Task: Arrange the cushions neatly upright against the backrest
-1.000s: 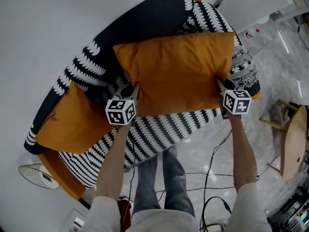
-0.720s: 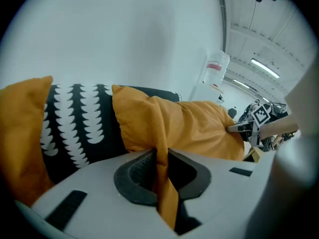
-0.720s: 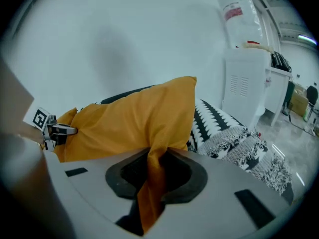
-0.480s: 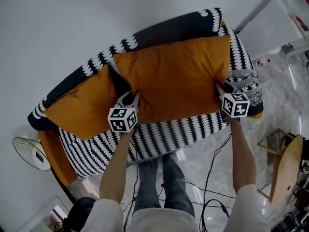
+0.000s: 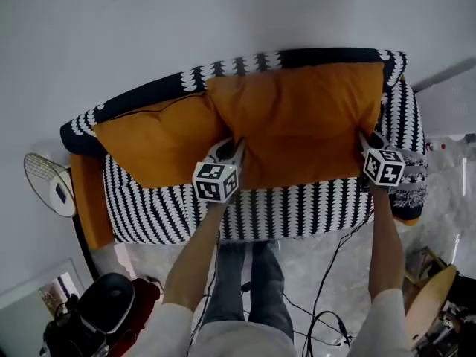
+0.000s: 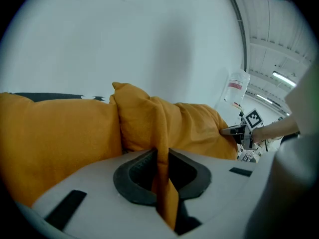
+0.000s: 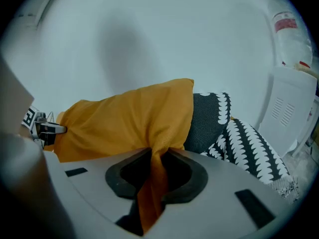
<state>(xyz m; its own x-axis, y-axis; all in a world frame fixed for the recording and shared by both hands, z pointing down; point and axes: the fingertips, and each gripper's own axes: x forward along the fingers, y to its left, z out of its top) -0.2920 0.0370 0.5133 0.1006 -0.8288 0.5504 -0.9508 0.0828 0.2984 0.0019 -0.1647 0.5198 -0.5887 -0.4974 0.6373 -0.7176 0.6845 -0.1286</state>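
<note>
Against the backrest point(image 5: 149, 95) of the black-and-white patterned sofa point(image 5: 297, 207) I have the larger orange cushion point(image 5: 297, 125), at the sofa's right half. Its upper edge reaches the top of the backrest. I cannot tell if its lower edge rests on the seat.

My left gripper point(image 6: 162, 183) has its jaws almost together and pinches a fold of the cushion's cover at the lower left corner. My right gripper point(image 7: 152, 183) is nearly closed in the same way on the cover at the lower right corner, near the sofa's right arm. So the cushion is held between both grippers.

A second orange cushion point(image 5: 156, 143) leans on the backrest at the sofa's left half. It touches the left edge of the held cushion, and the held one overlaps it a little there. This is the only thing that crowds the held cushion.

An orange panel point(image 5: 88, 207) shows at the left end of the sofa, and a small white fan point(image 5: 48, 184) stands just beside this end. Directly in front of the sofa stand the person's legs point(image 5: 253, 288), with black cables point(image 5: 327, 274) on the pale floor near them. Well to the right of the sofa, a white unit with vent slots point(image 7: 294, 113) stands by the wall. A wooden piece point(image 5: 424, 311) lies in front of the sofa to the right, and a black object point(image 5: 104, 303) to the left.
</note>
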